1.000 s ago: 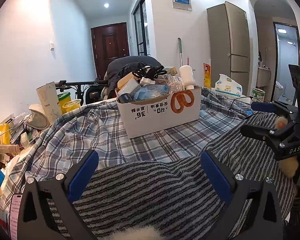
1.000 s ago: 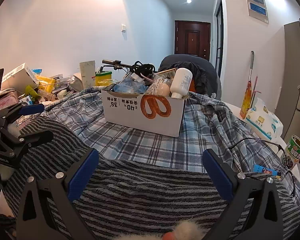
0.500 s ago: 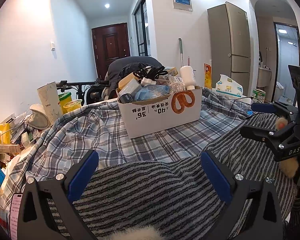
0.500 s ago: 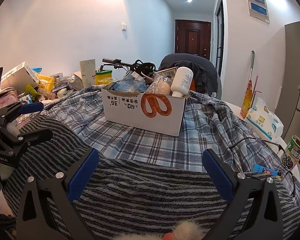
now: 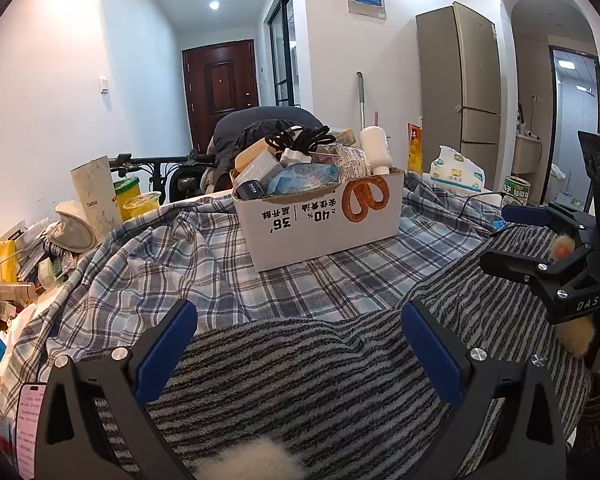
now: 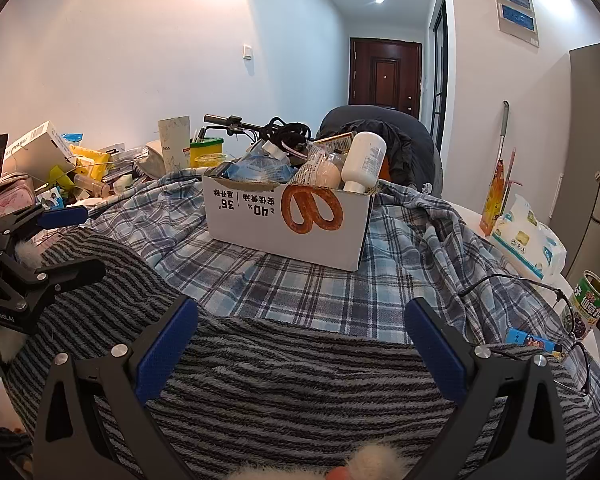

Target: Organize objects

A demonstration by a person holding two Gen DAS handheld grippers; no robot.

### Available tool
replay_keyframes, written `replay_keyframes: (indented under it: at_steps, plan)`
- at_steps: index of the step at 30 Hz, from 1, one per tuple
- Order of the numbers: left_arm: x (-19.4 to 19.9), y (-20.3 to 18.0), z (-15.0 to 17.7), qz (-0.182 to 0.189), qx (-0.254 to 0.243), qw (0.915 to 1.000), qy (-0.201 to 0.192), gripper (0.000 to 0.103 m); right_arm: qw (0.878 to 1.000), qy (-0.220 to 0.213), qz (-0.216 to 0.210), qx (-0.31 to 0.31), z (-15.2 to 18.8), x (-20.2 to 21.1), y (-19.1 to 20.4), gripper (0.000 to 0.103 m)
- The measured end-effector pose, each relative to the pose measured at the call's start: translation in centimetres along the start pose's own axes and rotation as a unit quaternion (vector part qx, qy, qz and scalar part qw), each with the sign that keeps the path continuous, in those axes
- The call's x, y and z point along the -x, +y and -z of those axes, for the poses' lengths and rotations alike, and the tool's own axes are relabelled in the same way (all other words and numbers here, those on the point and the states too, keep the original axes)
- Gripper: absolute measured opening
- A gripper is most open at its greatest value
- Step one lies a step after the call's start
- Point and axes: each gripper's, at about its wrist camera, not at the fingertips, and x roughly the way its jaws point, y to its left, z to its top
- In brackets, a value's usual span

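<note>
A white cardboard box point(image 5: 320, 228) with a pretzel print stands on a blue plaid cloth point(image 5: 172, 264), crammed with a white bottle point(image 5: 376, 148), a black cable point(image 5: 300, 138) and blue packets. In front of it lies a grey striped fleece cloth point(image 5: 300, 380). My left gripper point(image 5: 300, 324) hovers open over the fleece, nothing between its blue pads. My right gripper point(image 6: 300, 324) is open over the same fleece point(image 6: 300, 384), facing the box point(image 6: 284, 224). Each gripper shows in the other's view: the right gripper point(image 5: 508, 238), the left gripper point(image 6: 76, 244).
Loose clutter, with yellow packs point(image 6: 88, 160) and a white carton point(image 5: 96, 196), crowds the left side. At the right lie a tissue pack point(image 6: 528, 244), a green can point(image 6: 590, 300), eyeglasses point(image 6: 572, 320) and a black cable point(image 6: 500, 280). A chair with a dark jacket point(image 5: 260, 124) stands behind the box.
</note>
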Motion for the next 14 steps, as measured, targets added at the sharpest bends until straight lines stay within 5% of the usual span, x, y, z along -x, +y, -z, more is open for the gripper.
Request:
replay_keyframes:
  at_steps: [14]
  plan:
    - [-0.03,-0.15,0.0,0.001,-0.002,1.0,0.0,0.103,1.0,0.001,0.0,-0.001,0.01,-0.03,-0.16,0.103]
